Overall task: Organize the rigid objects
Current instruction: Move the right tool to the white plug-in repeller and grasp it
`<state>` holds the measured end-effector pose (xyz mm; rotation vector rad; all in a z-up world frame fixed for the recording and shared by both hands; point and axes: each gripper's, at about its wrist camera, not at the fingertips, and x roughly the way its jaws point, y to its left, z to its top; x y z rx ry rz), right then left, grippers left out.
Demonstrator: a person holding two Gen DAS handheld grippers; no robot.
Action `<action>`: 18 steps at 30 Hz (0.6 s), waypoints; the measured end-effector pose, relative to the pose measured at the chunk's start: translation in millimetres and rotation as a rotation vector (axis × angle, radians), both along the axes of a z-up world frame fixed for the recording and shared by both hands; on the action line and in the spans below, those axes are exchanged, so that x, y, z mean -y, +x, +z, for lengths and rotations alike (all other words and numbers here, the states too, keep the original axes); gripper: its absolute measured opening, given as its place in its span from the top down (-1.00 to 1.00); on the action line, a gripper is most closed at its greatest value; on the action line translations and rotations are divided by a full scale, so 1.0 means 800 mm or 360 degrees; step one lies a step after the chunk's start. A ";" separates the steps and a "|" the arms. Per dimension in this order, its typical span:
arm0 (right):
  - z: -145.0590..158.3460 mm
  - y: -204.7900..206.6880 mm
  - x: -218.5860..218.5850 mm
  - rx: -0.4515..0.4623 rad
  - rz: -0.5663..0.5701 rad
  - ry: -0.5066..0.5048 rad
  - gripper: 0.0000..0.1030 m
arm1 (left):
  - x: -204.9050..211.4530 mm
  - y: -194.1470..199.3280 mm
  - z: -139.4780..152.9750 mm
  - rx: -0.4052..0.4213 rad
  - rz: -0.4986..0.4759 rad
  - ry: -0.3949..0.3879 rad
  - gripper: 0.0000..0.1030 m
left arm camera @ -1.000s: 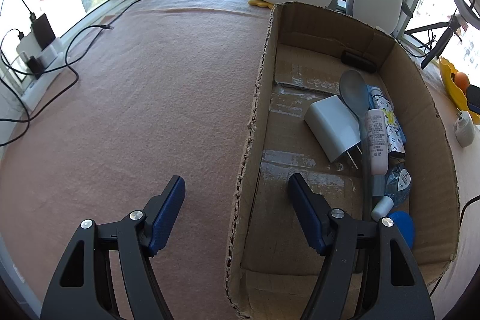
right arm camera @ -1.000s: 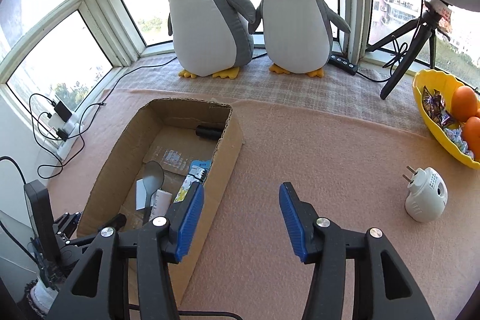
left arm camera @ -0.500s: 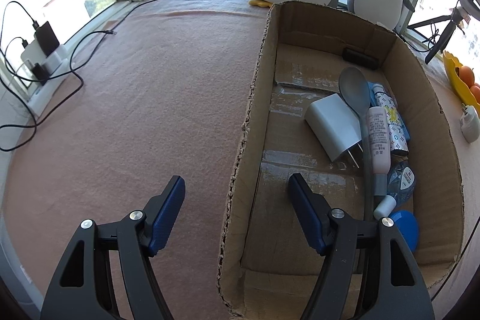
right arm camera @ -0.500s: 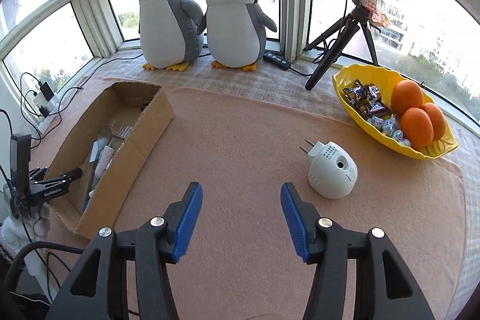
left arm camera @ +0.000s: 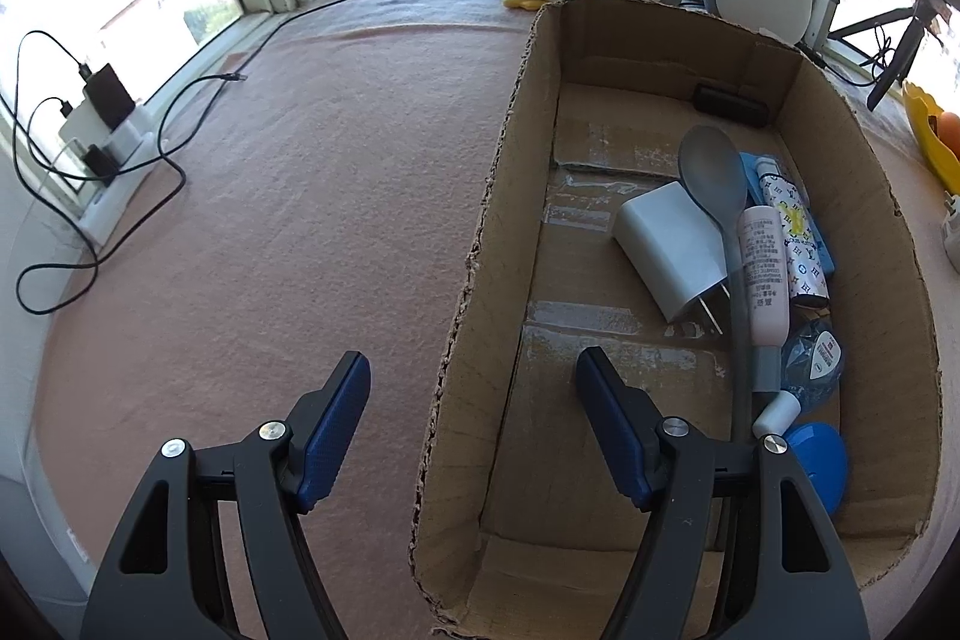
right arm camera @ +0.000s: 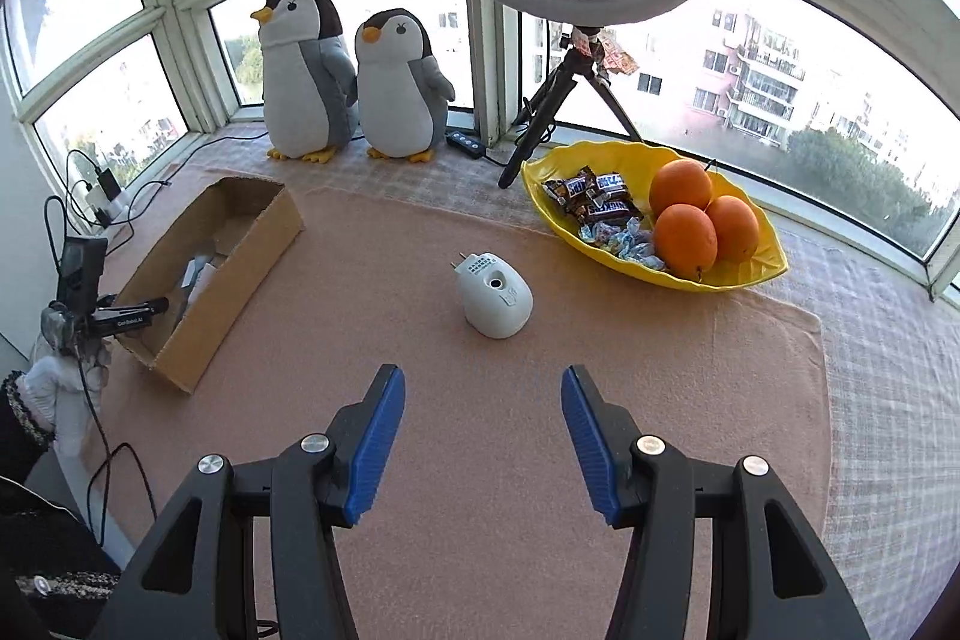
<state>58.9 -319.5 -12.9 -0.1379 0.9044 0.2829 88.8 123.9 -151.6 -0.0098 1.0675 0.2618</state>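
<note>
A white egg-shaped plug-in device (right arm camera: 495,301) lies on the pink cloth, just ahead of my right gripper (right arm camera: 483,388), which is open and empty. A long cardboard box (left arm camera: 870,232) holds a white charger (left arm camera: 666,250), a grey spoon (left arm camera: 714,172), a pink tube (left arm camera: 762,274), a patterned case (left arm camera: 792,232), a blue lid (left arm camera: 819,460) and a black item (left arm camera: 729,103). My left gripper (left arm camera: 471,370) is open and empty, straddling the box's near left wall. The box also shows in the right wrist view (right arm camera: 240,256), with the left gripper (right arm camera: 108,319) at its near end.
A yellow bowl (right arm camera: 630,160) with oranges and candy stands at the back right. Two plush penguins (right arm camera: 354,82) stand by the window. A ring light tripod (right arm camera: 567,94) stands behind the bowl. A power strip with cables (left arm camera: 102,142) lies at the left edge.
My right gripper has swung right, away from the box, and now faces the white plug-in device and the bowl. My left gripper has stayed at the box's wall, with a small shift.
</note>
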 end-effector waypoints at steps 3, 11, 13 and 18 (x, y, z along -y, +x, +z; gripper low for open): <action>-0.023 0.004 0.005 -0.0017 0.0062 -0.0043 0.02 | 0.003 0.000 0.001 -0.0004 0.0001 0.0022 -0.40; -0.079 0.048 0.005 -0.0027 0.0322 -0.0094 0.02 | 0.008 0.003 0.002 -0.0033 0.0042 0.0076 -0.40; -0.091 0.067 0.002 -0.0033 0.0382 -0.0100 -0.16 | 0.009 0.003 0.002 -0.0036 0.0060 0.0086 -0.40; -0.111 0.111 -0.010 -0.0024 0.0540 -0.0117 -0.44 | 0.009 0.003 0.002 -0.0043 0.0098 0.0096 -0.40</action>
